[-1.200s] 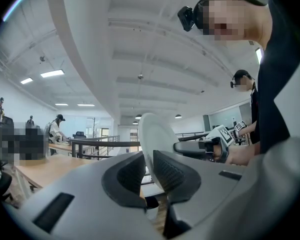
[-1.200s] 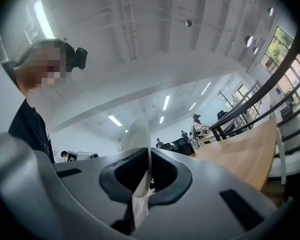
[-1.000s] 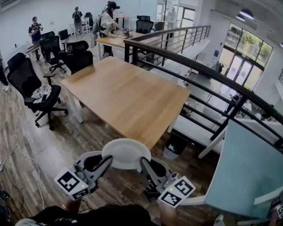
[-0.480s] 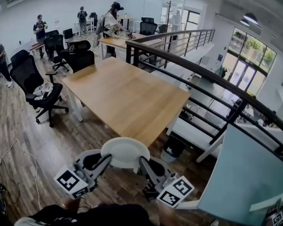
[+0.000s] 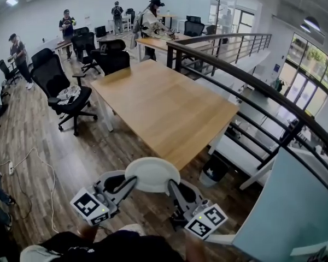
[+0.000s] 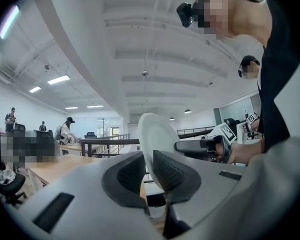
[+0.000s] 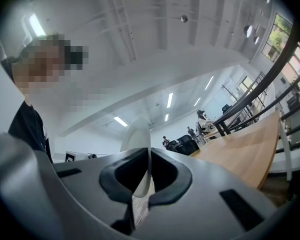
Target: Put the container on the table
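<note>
Short of the table (image 5: 164, 105) corner, I hold the container (image 5: 152, 173): left gripper (image 5: 131, 182) and right gripper (image 5: 173, 186) pinch opposite rims; table lies straight ahead.

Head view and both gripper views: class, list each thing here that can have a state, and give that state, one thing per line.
container: held up in the air by its rim from two sides, not yet on the table
left gripper: jaws shut on the container's rim
right gripper: jaws shut on the container's opposite rim
table: standing just ahead, nothing set on it yet
office chair: unoccupied, something light lying on its seat
</note>
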`<act>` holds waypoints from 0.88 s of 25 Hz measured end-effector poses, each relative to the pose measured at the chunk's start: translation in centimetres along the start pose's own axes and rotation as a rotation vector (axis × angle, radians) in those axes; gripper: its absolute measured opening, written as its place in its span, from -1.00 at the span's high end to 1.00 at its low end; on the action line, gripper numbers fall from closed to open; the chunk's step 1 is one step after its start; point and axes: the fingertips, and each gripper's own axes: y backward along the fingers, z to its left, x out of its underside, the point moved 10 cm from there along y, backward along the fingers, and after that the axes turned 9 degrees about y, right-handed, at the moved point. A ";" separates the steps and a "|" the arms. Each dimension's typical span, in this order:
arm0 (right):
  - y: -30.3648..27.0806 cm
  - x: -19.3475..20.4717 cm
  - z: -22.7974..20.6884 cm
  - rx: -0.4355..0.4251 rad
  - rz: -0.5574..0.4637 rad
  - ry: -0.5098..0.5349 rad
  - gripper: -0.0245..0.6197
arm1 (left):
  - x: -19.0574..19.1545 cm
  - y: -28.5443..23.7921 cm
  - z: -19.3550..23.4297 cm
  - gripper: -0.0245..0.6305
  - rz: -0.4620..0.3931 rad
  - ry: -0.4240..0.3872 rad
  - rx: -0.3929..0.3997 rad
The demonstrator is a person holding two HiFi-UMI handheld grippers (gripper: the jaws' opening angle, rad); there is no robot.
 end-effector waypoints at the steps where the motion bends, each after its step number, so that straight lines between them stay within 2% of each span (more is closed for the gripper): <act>1: -0.3 0.1 0.0 -0.009 -0.001 -0.003 0.86 | -0.1 0.2 0.0 0.75 -0.001 0.005 -0.012; 5: -1.2 0.2 0.1 -0.041 -0.001 -0.012 0.86 | -0.3 0.7 0.3 0.75 -0.014 0.023 -0.051; 10: -2.0 0.6 0.1 -0.045 0.018 -0.024 0.86 | 0.1 1.1 1.0 0.75 -0.019 0.045 -0.064; 22: -6.7 1.2 -1.6 0.033 0.026 0.006 0.86 | 0.1 -0.8 7.7 0.75 -0.050 0.075 0.012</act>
